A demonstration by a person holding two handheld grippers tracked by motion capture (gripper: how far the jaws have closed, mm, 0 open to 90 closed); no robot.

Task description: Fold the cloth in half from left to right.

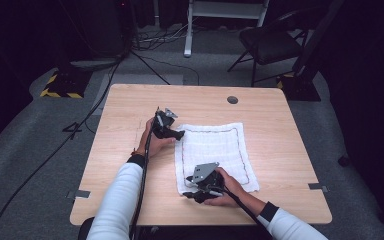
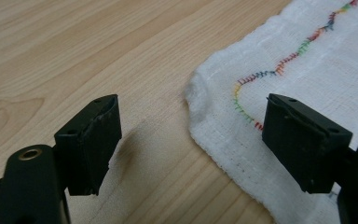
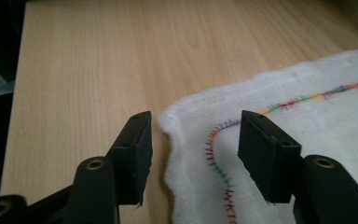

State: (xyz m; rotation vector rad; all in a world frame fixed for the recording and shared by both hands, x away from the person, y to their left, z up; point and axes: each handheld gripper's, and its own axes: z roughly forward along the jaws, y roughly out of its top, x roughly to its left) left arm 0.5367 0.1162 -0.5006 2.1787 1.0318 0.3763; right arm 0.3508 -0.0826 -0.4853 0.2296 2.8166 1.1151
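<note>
A white cloth (image 1: 215, 145) with a coloured stitched border lies flat on the wooden table (image 1: 130, 110). My left gripper (image 1: 180, 134) sits at the cloth's far left corner. In the left gripper view my left gripper (image 2: 191, 105) stands open, and the corner of the cloth (image 2: 307, 70) lies between the jaws without touching the pads. My right gripper (image 1: 189, 195) is at the cloth's near left corner. In the right gripper view my right gripper (image 3: 196, 116) is open too, its jaws straddling that corner of the cloth (image 3: 307, 126).
A round cable hole (image 1: 232, 99) sits near the table's far edge. Behind the table stand a black folding chair (image 1: 270, 45) and a yellow-and-black striped base (image 1: 62, 85), with cables on the grey floor. Bare wood surrounds the cloth.
</note>
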